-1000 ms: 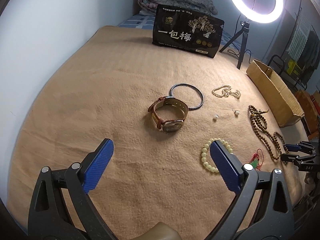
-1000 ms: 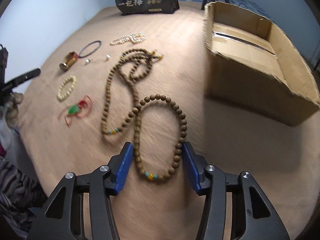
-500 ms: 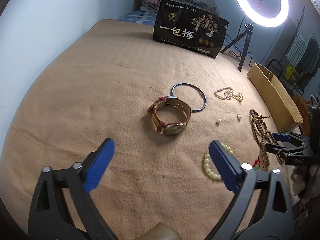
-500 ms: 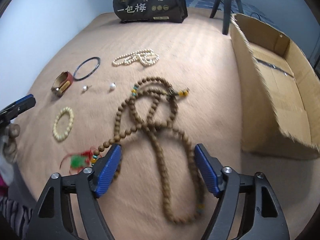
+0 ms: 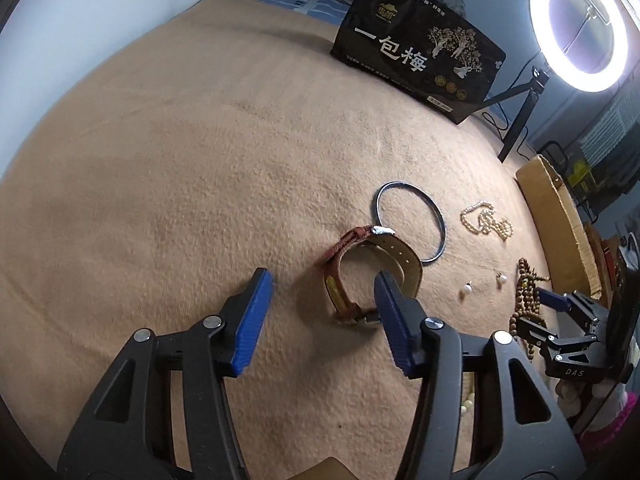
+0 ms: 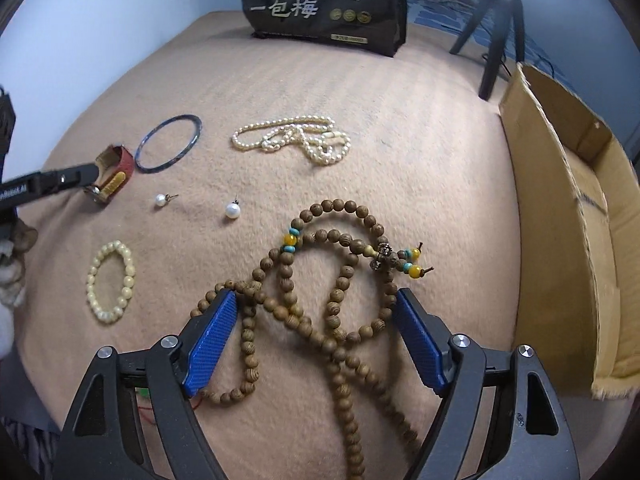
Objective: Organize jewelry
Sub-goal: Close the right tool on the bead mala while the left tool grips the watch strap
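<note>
On blanket [image 6: 360,80]: two pearl studs [image 6: 232,211], one watch [image 5: 360,276]; left tool [image 5: 320,312] narrowing, unclenched; right tool [image 6: 316,340] spread.

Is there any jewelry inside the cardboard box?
No, the box shows only bare cardboard; the jewelry lies on the blanket.

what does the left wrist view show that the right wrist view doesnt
Only the left wrist view: the lit ring light on its tripod, and the left gripper close up, jaws just closing around the watch but not pressing it.

Only the right wrist view: the whole cream bead bracelet, the inside of the cardboard box, and the right gripper, jaws open astride the wooden bead necklace.

Both: the tan blanket, black snack bag, dark bangle, pearl necklace and two pearl earrings.
</note>
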`<action>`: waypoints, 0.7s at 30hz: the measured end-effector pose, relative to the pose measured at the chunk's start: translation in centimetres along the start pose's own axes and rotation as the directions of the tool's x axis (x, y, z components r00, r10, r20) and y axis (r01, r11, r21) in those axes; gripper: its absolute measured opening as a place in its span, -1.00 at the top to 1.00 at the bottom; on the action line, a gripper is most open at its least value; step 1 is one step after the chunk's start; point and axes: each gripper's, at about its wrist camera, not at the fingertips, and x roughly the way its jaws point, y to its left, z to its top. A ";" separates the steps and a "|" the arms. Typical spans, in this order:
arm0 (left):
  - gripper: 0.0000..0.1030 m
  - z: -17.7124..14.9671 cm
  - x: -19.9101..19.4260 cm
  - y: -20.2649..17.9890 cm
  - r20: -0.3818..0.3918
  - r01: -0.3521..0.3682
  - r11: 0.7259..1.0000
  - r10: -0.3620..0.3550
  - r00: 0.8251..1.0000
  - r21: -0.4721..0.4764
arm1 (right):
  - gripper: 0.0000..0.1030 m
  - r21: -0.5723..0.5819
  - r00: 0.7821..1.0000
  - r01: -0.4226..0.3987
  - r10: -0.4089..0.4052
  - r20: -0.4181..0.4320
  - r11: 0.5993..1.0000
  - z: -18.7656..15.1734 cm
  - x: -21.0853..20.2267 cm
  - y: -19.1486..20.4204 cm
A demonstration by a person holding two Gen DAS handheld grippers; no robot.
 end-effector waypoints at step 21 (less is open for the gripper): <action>0.69 1.3 1.9 -1.2 -0.033 -0.068 0.994 0.071 0.997 0.088 | 0.76 -0.056 1.000 -0.028 0.027 -0.014 0.998 1.7 0.6 0.7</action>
